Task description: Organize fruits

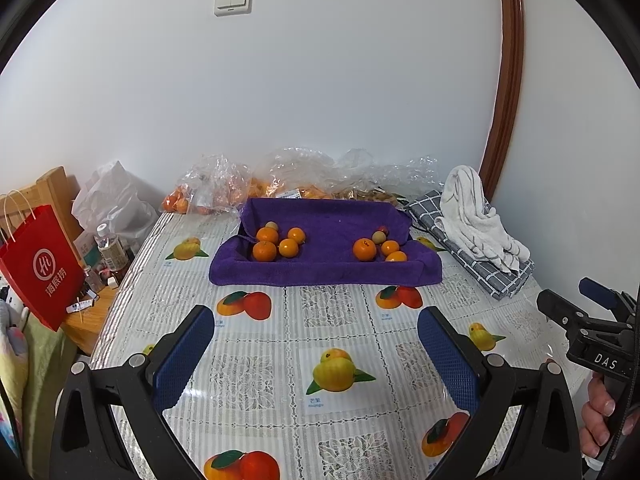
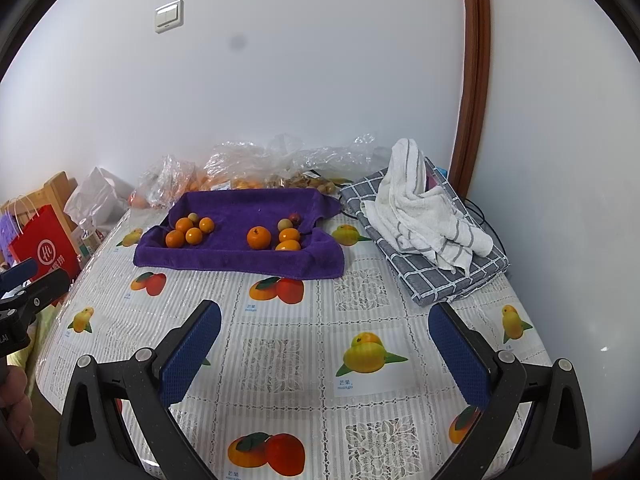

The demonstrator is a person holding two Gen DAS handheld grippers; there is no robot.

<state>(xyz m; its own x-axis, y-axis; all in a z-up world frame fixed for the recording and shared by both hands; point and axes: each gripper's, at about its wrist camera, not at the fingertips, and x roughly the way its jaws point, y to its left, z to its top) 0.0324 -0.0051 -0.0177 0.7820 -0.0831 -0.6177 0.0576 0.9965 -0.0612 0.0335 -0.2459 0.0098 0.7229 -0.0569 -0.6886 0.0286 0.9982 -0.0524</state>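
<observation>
A purple towel (image 1: 326, 270) (image 2: 240, 262) lies at the far middle of the table, its edges raised like a tray. On its left sits a cluster of oranges (image 1: 278, 242) (image 2: 190, 230) with one small tan fruit. On its right lie a larger orange (image 1: 364, 249) (image 2: 258, 237), two smaller oranges (image 1: 394, 252) (image 2: 289, 240), a tan fruit and a small red one. My left gripper (image 1: 316, 334) hovers open over the near tablecloth, nothing between its blue pads. My right gripper (image 2: 325, 332) is likewise open and holds nothing, and shows at the right edge (image 1: 576, 308) of the left wrist view.
Clear plastic bags with more fruit (image 1: 224, 190) (image 2: 248, 168) line the wall behind the towel. A white striped cloth on a grey checked cloth (image 1: 476, 236) (image 2: 428, 236) lies at the right. A red paper bag (image 1: 38, 264) and bottles stand off the table's left edge.
</observation>
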